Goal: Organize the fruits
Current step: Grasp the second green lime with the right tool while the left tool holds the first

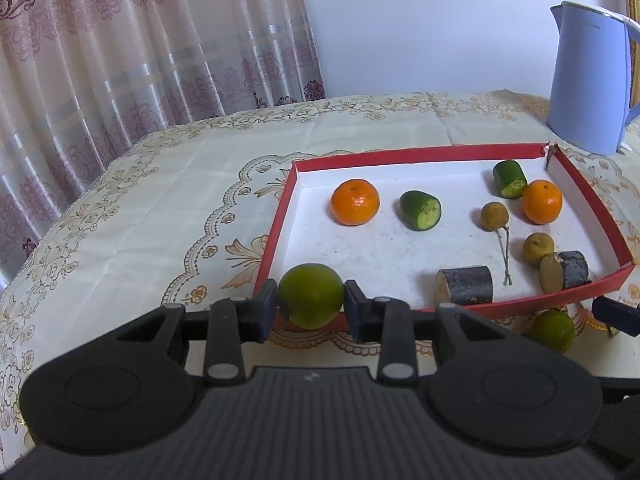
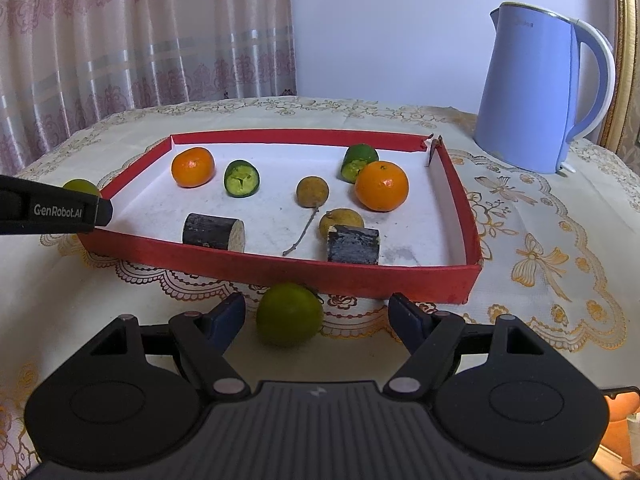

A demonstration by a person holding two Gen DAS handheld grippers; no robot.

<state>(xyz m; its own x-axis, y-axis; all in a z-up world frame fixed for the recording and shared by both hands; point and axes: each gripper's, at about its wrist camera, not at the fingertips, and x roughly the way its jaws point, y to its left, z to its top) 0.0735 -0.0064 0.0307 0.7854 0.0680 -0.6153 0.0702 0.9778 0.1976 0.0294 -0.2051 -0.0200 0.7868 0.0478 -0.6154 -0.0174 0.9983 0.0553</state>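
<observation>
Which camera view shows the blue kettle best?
The right wrist view: the blue kettle stands whole there, with spout, lid and handle visible behind the red tray. In the left wrist view it is cut off at the picture's right edge.

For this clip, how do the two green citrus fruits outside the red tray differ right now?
The left green fruit is clamped between the left gripper's pads; the right green fruit rests free on the tablecloth, with the right gripper's jaws standing open on either side, not touching it. The left one sits at the red tray's near-left corner; the right one lies before the tray's front wall. Both are round, green and whole, and neither is in the tray.
</observation>
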